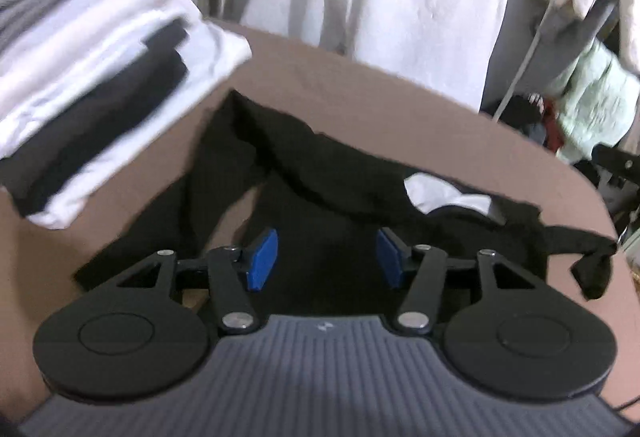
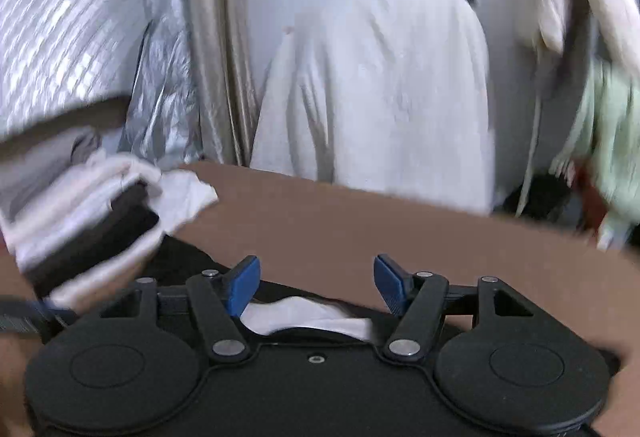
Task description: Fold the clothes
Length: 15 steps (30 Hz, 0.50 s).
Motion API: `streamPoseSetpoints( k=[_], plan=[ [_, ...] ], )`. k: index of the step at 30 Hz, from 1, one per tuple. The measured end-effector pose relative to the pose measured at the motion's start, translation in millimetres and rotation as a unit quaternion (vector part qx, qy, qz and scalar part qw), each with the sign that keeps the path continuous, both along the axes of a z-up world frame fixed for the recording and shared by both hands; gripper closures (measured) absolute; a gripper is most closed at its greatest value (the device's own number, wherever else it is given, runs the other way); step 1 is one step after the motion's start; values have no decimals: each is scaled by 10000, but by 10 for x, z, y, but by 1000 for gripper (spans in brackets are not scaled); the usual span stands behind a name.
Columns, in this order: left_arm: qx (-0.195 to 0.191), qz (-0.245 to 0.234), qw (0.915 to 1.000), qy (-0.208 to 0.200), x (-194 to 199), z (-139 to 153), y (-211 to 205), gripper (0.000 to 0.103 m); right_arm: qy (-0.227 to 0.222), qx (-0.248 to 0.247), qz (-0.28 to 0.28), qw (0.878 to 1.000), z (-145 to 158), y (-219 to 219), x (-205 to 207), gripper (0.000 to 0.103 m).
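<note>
Both tools stand open and empty: the left tool (image 1: 326, 257) hangs over the black garment (image 1: 304, 173), blue pads clear of the cloth. The right tool (image 2: 316, 283) hovers above the brown worktop (image 2: 360, 221), the garment just under it. A folded stack (image 1: 92, 109) sits to the left

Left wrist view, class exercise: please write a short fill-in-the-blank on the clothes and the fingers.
1. The garment spread on the brown table is ____ in colour.
2. The folded stack lies to the garment's ____.
3. Between the left gripper fingers, ____ is held.

Missing words: black; left; nothing
</note>
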<state>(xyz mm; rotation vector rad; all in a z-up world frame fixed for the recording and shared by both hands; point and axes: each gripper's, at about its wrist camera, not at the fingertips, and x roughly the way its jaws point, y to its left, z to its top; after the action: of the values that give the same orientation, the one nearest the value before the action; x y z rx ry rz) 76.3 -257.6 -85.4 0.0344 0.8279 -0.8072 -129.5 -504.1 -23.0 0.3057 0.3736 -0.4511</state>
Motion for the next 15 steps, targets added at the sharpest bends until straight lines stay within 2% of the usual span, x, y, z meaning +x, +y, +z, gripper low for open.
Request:
streamPoseSetpoints(
  k=[2, 4, 6, 7, 9, 12, 13, 15],
  plan=[
    [-13, -60, 9994, 337, 132, -170, -189, 49, -256, 708, 133, 9971, -275, -205, 3, 34],
    [194, 7, 9993, 319, 163, -377, -342, 49, -23, 1105, 51, 9939, -627, -358, -26, 34],
    [468, 41, 9986, 232, 174, -578, -486, 49, 378, 1153, -68, 9926, -963, -452, -74, 34],
    [639, 30, 9978, 161, 172, -674, -554, 49, 682, 1009, -186, 9924, -1117, -495, -70, 34],
    [925, -6, 9957, -92, 169, -808, -679, 49, 1179, 389, -387, 9915, -1320, -520, 4, 34],
    [1263, -35, 9896, -689, 158, -913, -824, 48, 1496, -1099, -603, 9808, -1390, -417, 188, 34],
    [1420, -80, 9844, -1032, 133, -926, -884, 47, 1580, -1479, -524, 9749, -1380, -388, 257, 34],
    [1766, -347, 9693, -1677, 71, -965, -1001, 38, 1789, -1682, -73, 9694, -1372, -365, 339, 33]
  ],
)
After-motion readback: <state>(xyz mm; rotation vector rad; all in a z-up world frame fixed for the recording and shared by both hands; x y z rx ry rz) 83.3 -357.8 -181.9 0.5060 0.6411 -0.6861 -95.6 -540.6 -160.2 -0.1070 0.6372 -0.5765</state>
